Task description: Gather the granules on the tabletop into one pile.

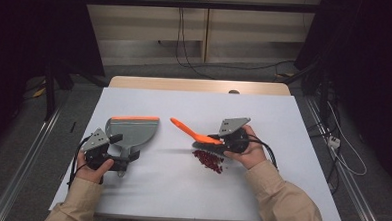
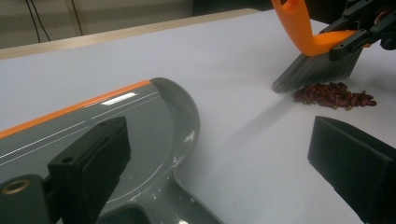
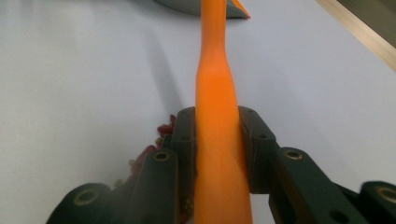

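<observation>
One brush [image 1: 198, 136]: orange handle, grey bristles, bristle edge on the white table [image 1: 180, 190] touching the far side of one pile of dark red beans [image 1: 209, 160], right of centre. Right gripper [image 1: 221, 143] jaws pinch the handle from both sides. One grey dustpan [image 1: 133, 130], orange lip, lies left; left gripper [image 1: 112, 163] at its handle, jaws spread.

Dustpan [image 2: 93, 135] handle cut off below
</observation>
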Action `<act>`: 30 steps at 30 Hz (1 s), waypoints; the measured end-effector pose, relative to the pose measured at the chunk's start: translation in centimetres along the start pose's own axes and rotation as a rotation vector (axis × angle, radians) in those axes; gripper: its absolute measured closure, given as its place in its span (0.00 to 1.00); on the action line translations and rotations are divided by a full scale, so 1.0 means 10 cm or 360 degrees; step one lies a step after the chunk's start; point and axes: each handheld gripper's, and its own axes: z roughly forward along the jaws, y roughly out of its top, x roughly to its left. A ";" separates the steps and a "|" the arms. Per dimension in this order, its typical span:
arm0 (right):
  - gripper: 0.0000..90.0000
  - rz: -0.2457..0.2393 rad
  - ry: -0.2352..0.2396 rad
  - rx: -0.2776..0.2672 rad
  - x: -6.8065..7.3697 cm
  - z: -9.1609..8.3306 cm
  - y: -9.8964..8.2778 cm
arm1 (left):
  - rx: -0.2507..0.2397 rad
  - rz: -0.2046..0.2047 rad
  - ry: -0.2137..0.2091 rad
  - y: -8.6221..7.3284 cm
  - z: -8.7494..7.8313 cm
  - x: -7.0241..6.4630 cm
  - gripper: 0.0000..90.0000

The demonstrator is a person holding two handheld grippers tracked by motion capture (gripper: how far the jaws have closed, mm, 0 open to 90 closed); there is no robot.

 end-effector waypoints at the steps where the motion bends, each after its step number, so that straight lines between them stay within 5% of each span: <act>1: 0.79 0.0018 0.0017 -0.0017 0.02 0.00 0.01 | -0.0001 0.0000 0.0001 0.00 0.00 0.00 0.06; 5: 0.79 0.0042 -0.0034 -0.0037 0.07 0.01 0.03 | -0.0006 -0.0004 -0.0001 0.00 0.00 0.00 0.06; 12: 0.79 0.0243 -0.0218 -0.0148 0.07 -0.19 -0.01 | -0.0006 -0.0006 -0.0004 0.00 -0.01 0.00 0.06; 18: 0.79 0.0372 -0.0282 -0.0150 0.15 -0.34 -0.15 | -0.0012 -0.0003 -0.0005 0.01 -0.02 0.00 0.06; 22: 0.79 0.0525 -0.0335 -0.0203 0.26 -0.40 -0.27 | -0.0013 -0.0007 -0.0006 0.01 -0.01 -0.01 0.06; 26: 0.79 0.0580 -0.0444 -0.0243 0.34 -0.38 -0.35 | -0.0004 -0.0004 -0.0007 0.01 0.00 -0.01 0.06; 30: 0.79 0.0595 -0.0470 -0.0280 0.36 -0.27 -0.31 | -0.0004 -0.0008 -0.0012 0.01 0.01 -0.02 0.06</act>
